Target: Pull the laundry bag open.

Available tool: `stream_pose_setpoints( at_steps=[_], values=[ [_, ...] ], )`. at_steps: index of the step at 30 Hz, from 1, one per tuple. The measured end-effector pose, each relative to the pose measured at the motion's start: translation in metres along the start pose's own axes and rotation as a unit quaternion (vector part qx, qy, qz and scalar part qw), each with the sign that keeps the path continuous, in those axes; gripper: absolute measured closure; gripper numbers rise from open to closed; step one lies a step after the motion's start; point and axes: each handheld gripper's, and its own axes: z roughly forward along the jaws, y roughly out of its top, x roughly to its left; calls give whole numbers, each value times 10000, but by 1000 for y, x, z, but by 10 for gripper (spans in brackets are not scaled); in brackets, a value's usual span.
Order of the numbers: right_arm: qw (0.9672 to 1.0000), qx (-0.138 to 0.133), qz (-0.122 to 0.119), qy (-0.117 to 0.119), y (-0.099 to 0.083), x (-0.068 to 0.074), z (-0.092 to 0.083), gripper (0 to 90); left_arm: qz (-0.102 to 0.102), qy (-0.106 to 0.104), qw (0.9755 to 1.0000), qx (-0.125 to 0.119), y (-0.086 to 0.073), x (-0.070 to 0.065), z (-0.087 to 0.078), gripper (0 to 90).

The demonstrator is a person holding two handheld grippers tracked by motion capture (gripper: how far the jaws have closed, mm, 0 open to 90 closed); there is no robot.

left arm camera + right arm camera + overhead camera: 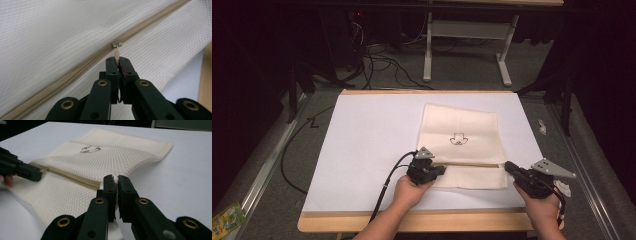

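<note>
Nearest the person, both hands sit at the front edge of the bench (362, 130), which has a white sheet over it and a wooden rim. The left tool (117, 60) has its jaws pressed together on the small pull tab (116, 53) of the zipper (75, 72), with the metal slider (117, 44) just past the tips. The right tool (116, 180) is clamped on the edge of the mesh bag (462, 135) right where the zipper tape ends, at the bag's right side. The bag itself lies flat a bit right of centre on the bench, cream-coloured, zipper running across its near part, and a little dark line drawing (458, 139) printed further up. Beyond the bench, cables (377, 65) trail on the floor by a grey frame (467, 40).
</note>
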Motion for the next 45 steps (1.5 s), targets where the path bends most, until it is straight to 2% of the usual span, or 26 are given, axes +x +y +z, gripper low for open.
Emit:
stream_pose_setpoints(
  at_steps=[1,5,6,7,8,9,12,14,16,20,21,24,27,29,32,38,40,43,45],
  values=[
    [10000,-8,22,-16,0,-2,-1,869,-49,92,9999,-37,-1,7,-8,879],
    [9999,-53,62,-126,0,-11,-5,869,-217,306,9992,-140,-3,23,-25,879],
    [9999,-53,62,-126,0,-11,-5,869,-217,306,9992,-140,-3,23,-25,879],
    [9997,-75,82,-198,0,-17,-5,869,-262,433,9986,-128,-6,29,-32,879],
    [9997,-75,82,-198,0,-17,-5,869,-262,433,9986,-128,-6,29,-32,878],
    [9995,-72,138,-261,0,-22,-5,868,-300,510,9982,-122,-9,33,-40,879],
    [9993,-28,193,-322,-2,-28,-4,868,-250,608,9978,-20,-16,35,-51,879],
    [9995,21,170,-277,-2,-29,-1,868,-16,771,9969,130,-22,33,-56,879],
    [9996,85,67,-243,-2,-25,3,868,42,828,9963,238,-27,33,-59,879],
    [9996,112,-5,-249,1,-16,8,868,-91,778,9968,144,-29,39,-65,879],
    [9996,106,2,-260,1,-16,8,868,-132,724,9973,44,-28,40,-68,879],
    [9996,85,33,-280,0,-17,7,867,-97,685,9976,26,-26,39,-69,879],
    [9995,118,56,-300,-2,-18,6,865,-13,570,9983,115,-24,34,-72,877],
    [9994,187,34,-283,-4,-19,6,862,196,611,9978,160,-24,28,-75,877],
    [9993,297,-21,-215,-9,-20,7,859,189,570,9981,158,-25,26,-77,876],
    [9987,480,-36,-183,-12,-20,13,835,220,601,9972,395,-29,25,-68,870],
    [9983,552,-55,-182,-14,-21,16,814,215,605,9972,391,-29,25,-68,865],
    [9980,611,-2,-189,-16,-20,17,756,179,585,9977,303,-29,26,-69,815],
    [9982,598,11,-103,-18,-20,18,655,114,582,9981,158,-28,28,-73,692]
  ],
)
